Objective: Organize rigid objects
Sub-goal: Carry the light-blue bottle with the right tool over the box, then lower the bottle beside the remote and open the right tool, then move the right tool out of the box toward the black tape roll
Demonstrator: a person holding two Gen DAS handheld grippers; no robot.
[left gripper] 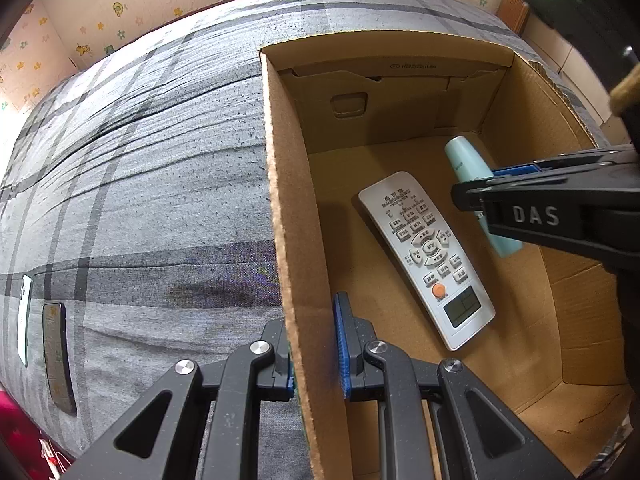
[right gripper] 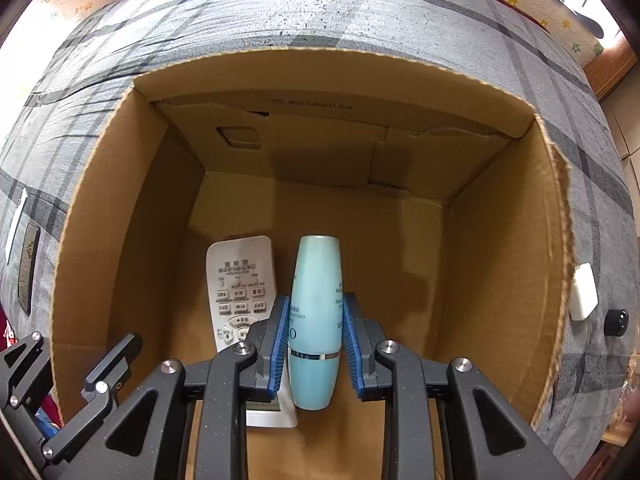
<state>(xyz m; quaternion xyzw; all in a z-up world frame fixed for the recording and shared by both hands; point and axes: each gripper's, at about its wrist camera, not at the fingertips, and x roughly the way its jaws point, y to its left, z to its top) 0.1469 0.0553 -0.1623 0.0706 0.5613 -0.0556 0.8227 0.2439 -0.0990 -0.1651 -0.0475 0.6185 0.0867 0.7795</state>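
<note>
Gripping a pale blue bottle (right gripper: pixel 315 320) between blue pads, the right tongs (right gripper: pixel 316 344) hang inside the cardboard box (right gripper: pixel 100 240) on the plaid bed (left gripper: pixel 140 200), just beside a white remote (left gripper: pixel 428 256) on its floor. Left tongs (left gripper: pixel 316 360) clamp the box's side wall.

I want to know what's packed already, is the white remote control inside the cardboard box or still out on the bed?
Inside. The white remote control lies face up on the floor of the cardboard box, beside the teal bottle that the right gripper holds.
</note>
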